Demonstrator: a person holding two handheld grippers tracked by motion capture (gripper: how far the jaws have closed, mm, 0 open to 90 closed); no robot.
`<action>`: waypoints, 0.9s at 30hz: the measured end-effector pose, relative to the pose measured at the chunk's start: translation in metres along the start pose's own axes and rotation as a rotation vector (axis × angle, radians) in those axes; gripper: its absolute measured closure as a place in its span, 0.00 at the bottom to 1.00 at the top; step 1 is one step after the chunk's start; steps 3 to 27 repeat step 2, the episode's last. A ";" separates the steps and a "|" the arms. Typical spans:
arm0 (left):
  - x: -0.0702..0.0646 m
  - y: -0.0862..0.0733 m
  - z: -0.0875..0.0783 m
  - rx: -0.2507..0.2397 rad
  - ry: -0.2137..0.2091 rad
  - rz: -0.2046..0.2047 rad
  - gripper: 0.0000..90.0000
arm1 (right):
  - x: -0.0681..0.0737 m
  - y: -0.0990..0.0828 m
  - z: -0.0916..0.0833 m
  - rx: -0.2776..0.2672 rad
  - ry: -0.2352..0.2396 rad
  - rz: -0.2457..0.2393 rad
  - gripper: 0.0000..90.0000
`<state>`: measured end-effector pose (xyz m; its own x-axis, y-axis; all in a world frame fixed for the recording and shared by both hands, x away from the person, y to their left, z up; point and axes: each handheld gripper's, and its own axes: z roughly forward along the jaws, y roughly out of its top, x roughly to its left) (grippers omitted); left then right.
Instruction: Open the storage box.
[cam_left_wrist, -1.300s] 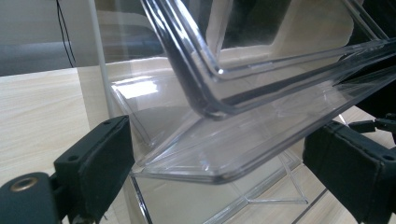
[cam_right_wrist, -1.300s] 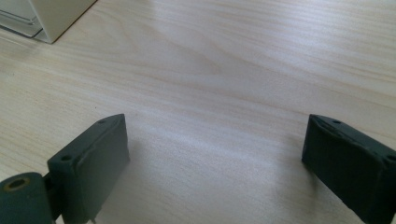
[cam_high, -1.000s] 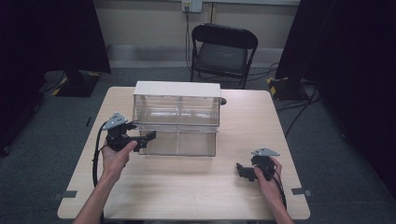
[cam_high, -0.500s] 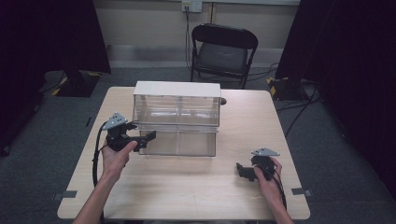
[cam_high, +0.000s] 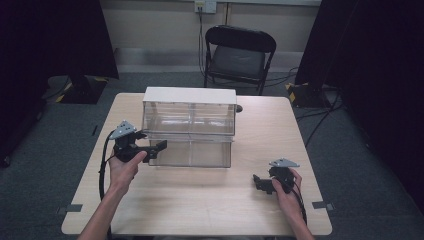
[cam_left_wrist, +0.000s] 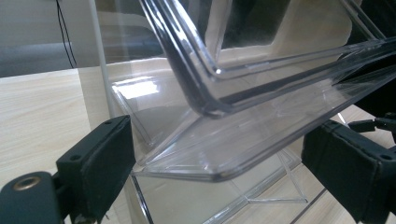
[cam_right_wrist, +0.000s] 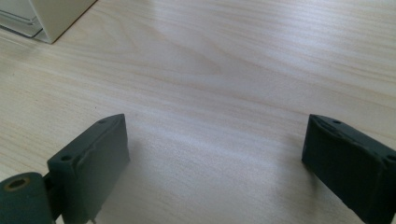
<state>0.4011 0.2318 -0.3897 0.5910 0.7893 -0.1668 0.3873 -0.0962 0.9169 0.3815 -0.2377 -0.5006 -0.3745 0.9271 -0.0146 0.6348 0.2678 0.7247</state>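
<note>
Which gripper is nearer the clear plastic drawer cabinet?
Left. The left gripper is at the clear plastic drawer cabinet's front-left corner, jaws open around a drawer edge; the right gripper rests apart on the table.

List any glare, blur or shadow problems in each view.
High view: soft and dim, dark corners around the lit table. Left gripper view: white glare on the clear drawer; its near edge blurs. Right gripper view: the right tongs cast faint shadows on the wood; far grain softens.
</note>
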 end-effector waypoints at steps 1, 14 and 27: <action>0.000 0.000 0.000 0.001 0.001 0.003 0.10 | 0.000 0.000 0.000 0.001 0.000 0.000 0.07; 0.000 0.000 0.000 0.002 0.001 0.003 0.10 | 0.000 0.000 0.000 0.000 0.000 0.000 0.07; 0.000 0.000 0.000 0.002 0.001 0.003 0.10 | 0.000 0.000 0.000 0.000 0.000 0.000 0.07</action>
